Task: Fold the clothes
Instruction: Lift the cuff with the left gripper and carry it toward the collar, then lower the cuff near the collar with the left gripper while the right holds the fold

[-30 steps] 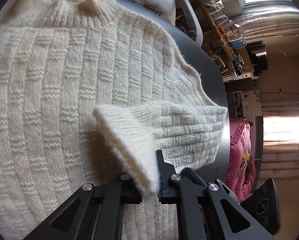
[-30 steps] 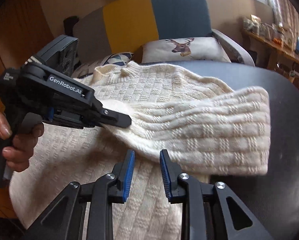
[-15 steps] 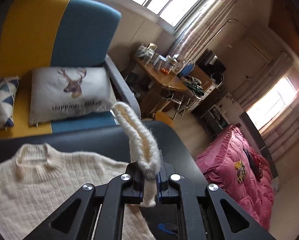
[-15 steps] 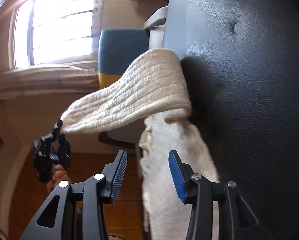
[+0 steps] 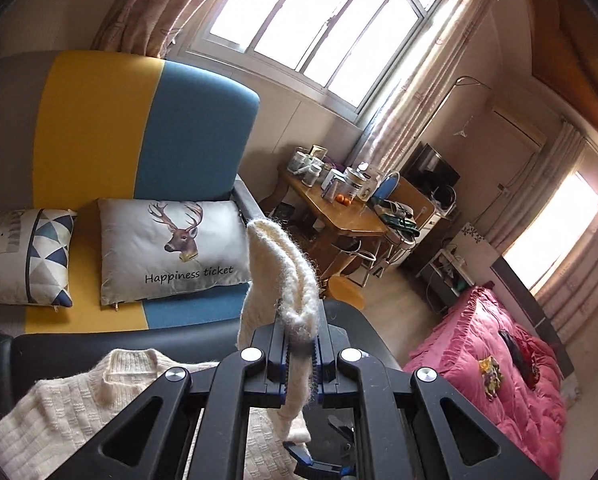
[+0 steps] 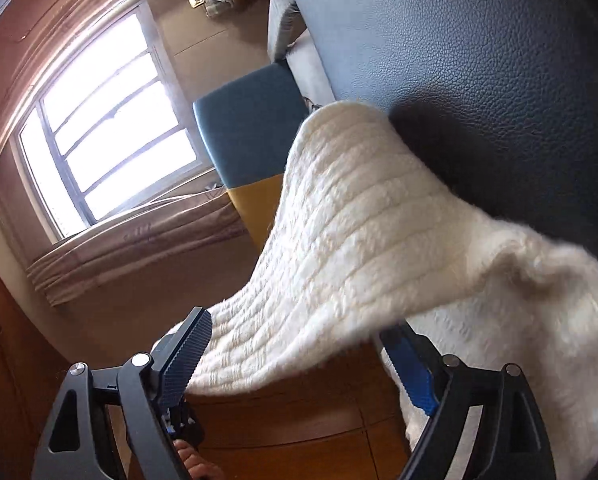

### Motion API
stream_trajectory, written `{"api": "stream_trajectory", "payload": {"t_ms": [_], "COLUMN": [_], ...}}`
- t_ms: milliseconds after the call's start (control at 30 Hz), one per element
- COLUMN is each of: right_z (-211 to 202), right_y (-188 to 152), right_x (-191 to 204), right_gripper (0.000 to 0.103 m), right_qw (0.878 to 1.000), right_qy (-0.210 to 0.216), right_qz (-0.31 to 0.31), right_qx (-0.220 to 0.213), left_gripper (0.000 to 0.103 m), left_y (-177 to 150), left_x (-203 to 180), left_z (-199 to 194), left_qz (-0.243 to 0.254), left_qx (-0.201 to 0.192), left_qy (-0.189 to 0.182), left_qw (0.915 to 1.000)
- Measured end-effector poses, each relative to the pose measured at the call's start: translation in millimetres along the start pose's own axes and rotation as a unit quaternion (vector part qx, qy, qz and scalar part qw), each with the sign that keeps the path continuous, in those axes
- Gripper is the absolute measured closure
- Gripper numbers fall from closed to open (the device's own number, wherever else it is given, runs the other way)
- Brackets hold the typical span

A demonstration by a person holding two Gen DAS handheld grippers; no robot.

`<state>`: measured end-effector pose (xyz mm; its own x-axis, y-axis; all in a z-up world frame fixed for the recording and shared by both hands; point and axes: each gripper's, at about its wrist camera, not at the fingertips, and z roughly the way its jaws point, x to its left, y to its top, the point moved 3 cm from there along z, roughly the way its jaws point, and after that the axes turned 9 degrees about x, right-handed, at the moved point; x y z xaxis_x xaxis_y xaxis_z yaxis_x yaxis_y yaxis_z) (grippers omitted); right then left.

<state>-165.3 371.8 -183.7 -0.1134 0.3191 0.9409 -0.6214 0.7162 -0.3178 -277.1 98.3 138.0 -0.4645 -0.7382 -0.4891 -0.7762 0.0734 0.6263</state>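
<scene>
Left wrist view: left gripper (image 5: 299, 354) clenched on cuff of cream ribbed-knit sweater (image 5: 71, 412), sleeve (image 6: 339, 248) lifted above dark leather table (image 6: 499, 60); right gripper (image 6: 299, 356) jaws opening, sleeve btwn them, unpressed

The left gripper (image 5: 301, 354) now holds the sweater sleeve (image 5: 287, 276) lifted clear of the black table (image 5: 79, 344). The right gripper (image 6: 299, 356) is rolled sideways; its jaws are opening, with the raised sleeve passing between them, untouched.
</scene>
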Motion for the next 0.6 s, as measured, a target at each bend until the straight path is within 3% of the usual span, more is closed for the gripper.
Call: {"api": "stream_trajectory", "payload": {"t_ms": [167,300,467,600], "right_z": [8,10,22,22], "right_y": [16,21,21,19], "right_x": [-3,0,9,7], "right_gripper": [0.014,0.014,0.015,0.016], "right_qw": [0.998,0.996,0.985,0.980], "right_qy": [-0.051,-0.073,-0.140,-0.168], "right_qz": [-0.025,-0.049,-0.097,-0.110], "right_qx": [-0.028,-0.029,-0.020,-0.018], "left_gripper": [0.094,0.094,0.094,0.094], "left_y": [-25,-63,-131,-180], "left_x": [65,129,195,229], "left_z": [-18,-10,24,39], "left_qz": [-0.044,-0.092,-0.148,-0.185], "left_qx": [0.000,0.025,0.082,0.111], "left_qy": [0.026,0.048,0.075,0.083], "left_qw": [0.9987,0.9943,0.9826,0.9728]}}
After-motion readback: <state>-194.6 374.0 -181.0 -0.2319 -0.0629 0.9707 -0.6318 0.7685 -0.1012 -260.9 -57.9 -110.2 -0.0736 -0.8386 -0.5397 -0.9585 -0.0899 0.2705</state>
